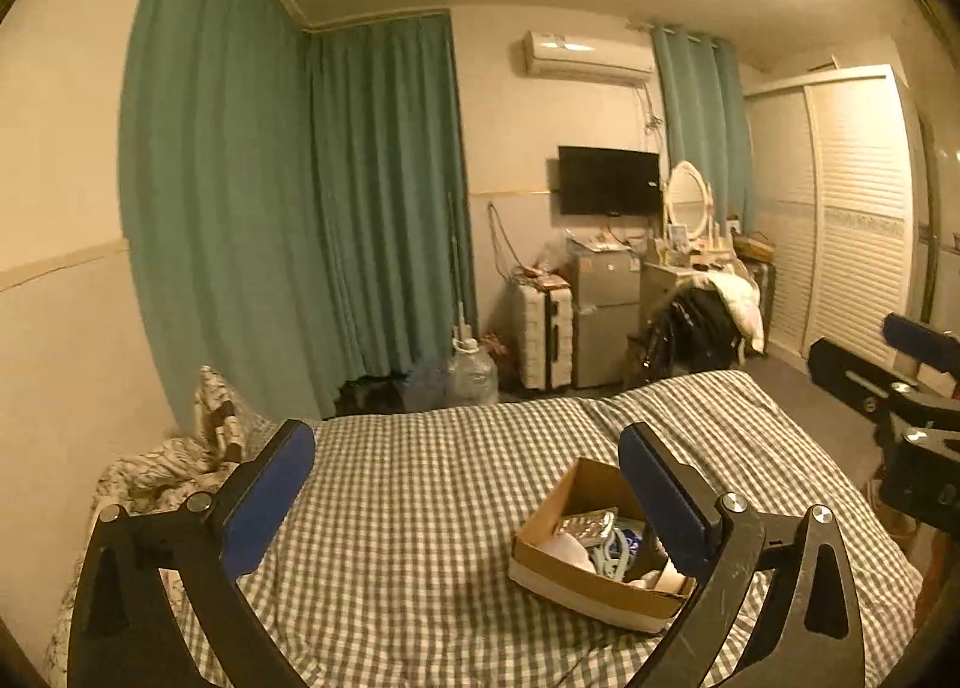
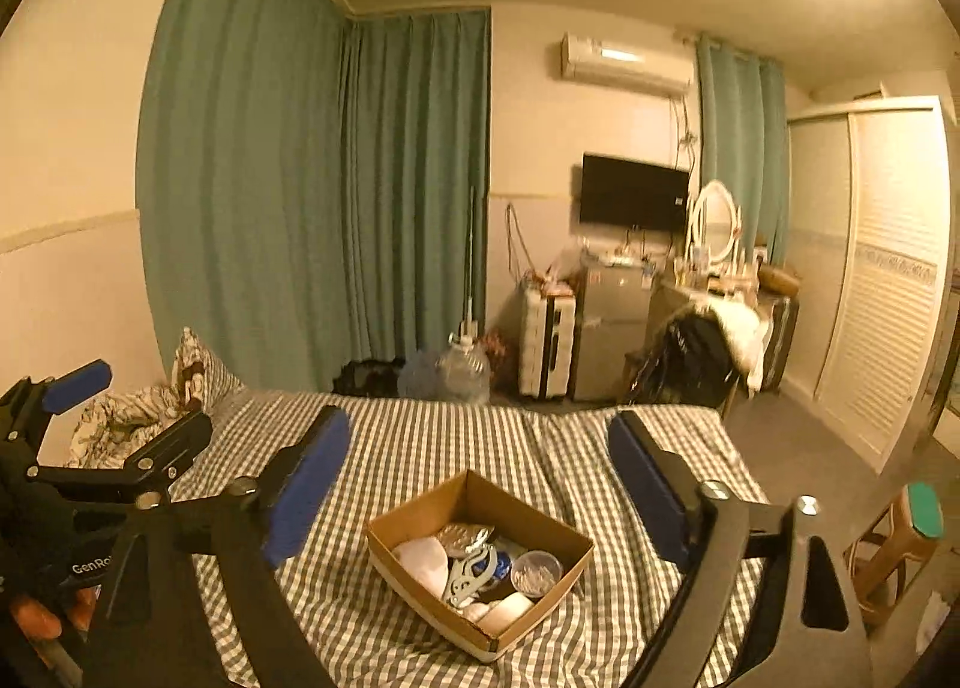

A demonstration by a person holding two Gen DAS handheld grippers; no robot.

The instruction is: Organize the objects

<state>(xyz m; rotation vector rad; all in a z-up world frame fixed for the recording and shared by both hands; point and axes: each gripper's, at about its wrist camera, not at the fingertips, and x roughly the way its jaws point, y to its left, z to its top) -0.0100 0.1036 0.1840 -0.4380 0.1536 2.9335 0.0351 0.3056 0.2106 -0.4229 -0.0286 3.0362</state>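
Note:
An open cardboard box (image 2: pixel 543 598) sits on the checked bed (image 2: pixel 420 448). It holds small items: a foil blister pack, a pale hair claw clip (image 2: pixel 471 574), a round lidded jar (image 2: pixel 536 570) and white pads. My right gripper (image 2: pixel 480 484) is open and empty, held above and just behind the box. My left gripper (image 1: pixel 468 484) is open and empty, with the box (image 1: pixel 552 568) below its right finger. Each gripper shows at the edge of the other's view.
A crumpled patterned quilt and pillow (image 2: pixel 150 406) lie at the bed's left end. Beyond the bed are green curtains, a water jug (image 2: pixel 462 373), a suitcase (image 2: pixel 546 340), a small fridge and a dressing table. A wooden stool (image 2: pixel 900 544) stands at the right.

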